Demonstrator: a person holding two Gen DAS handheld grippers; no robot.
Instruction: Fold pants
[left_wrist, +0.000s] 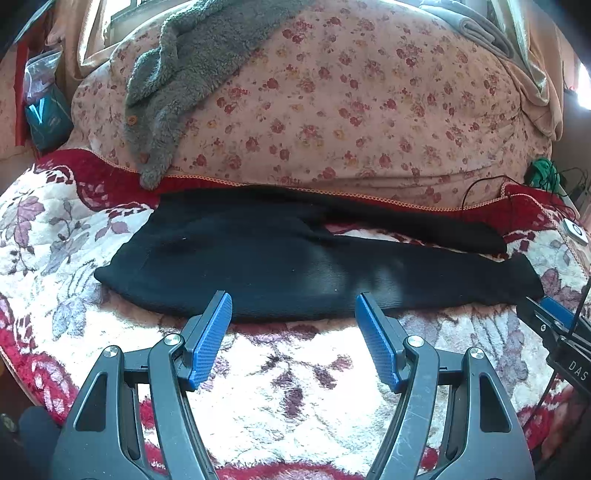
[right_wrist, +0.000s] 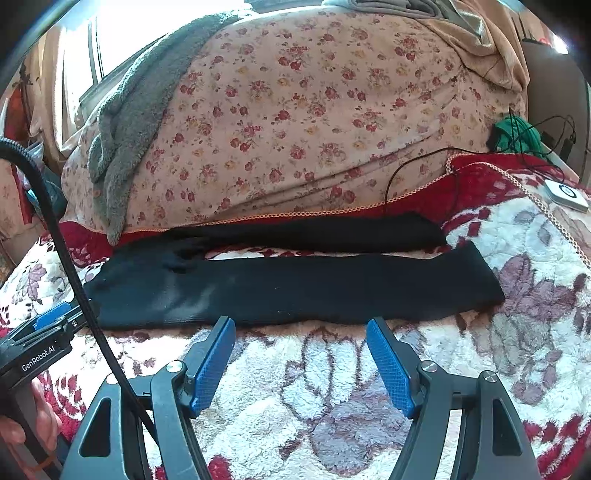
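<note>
Black pants (left_wrist: 280, 266) lie flat across a fleecy floral blanket (left_wrist: 288, 387), waist to the left, two legs running right with a narrow gap between them. They also show in the right wrist view (right_wrist: 314, 288). My left gripper (left_wrist: 293, 302) is open and empty, its blue fingertips at the near edge of the pants near the waist and thigh. My right gripper (right_wrist: 301, 326) is open and empty, its tips at the near edge of the near leg. The right gripper also shows at the right edge of the left wrist view (left_wrist: 554, 317).
A big floral quilt (left_wrist: 351, 103) is piled behind the pants, with a grey fleece garment (left_wrist: 177, 74) draped on it. A white controller (right_wrist: 565, 194) with a black cable and a green cloth (right_wrist: 513, 134) lie at the far right. A blue bag (left_wrist: 48, 114) stands at the far left.
</note>
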